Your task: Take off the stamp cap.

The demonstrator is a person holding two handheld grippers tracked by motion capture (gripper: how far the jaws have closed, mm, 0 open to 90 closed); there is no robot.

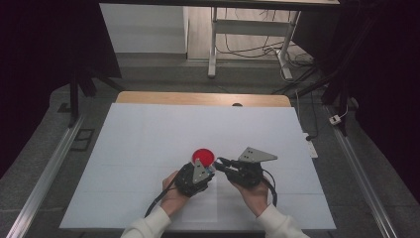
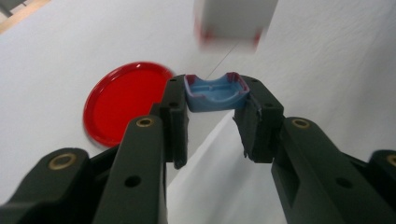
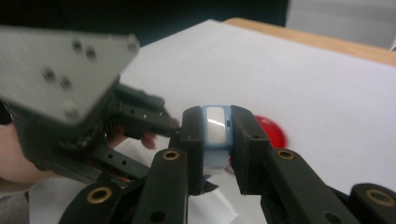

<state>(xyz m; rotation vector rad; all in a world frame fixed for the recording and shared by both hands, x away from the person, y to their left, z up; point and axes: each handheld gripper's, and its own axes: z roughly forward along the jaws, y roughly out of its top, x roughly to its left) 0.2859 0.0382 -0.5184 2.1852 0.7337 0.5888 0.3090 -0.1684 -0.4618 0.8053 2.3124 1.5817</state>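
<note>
- High view: the two hand-held tongs meet near the front middle of the white surface [image 1: 148, 148], just in front of a red lid [image 1: 203, 155] that lies flat on it.
- The left tongs [image 1: 207, 168] sit right at the near edge of the red lid; the person's left hand [image 1: 173, 196] wraps the black body behind them.
- The right tongs [image 1: 220, 162] point toward the left tongs from the right of the red lid, and their tips nearly touch; the right hand [image 1: 252, 191] holds that body from below.
- Left gripper view: the left tongs [image 2: 212, 100] pinch a small light-blue piece [image 2: 214, 94] with reddish edges between their tips, a moderate gap wide; it looks like a shallow open shell or cap, hollow side toward the camera.
- The red lid [image 2: 123, 100] lies just left of the blue piece, on the white surface below it.
- A blurred white block with red corners [image 2: 231, 21] hangs above the blue piece at the top of that view; what it is cannot be told.
- Right gripper view: the right tongs [image 3: 215, 133] clamp a light-blue object with a white face [image 3: 215, 126], upright between the two black jaws.
- The red lid [image 3: 271, 130] shows just behind the right jaw, partly hidden.
- The left tongs' body and grey plate [image 3: 60, 70] stand close to the left of the clamped object.
</note>
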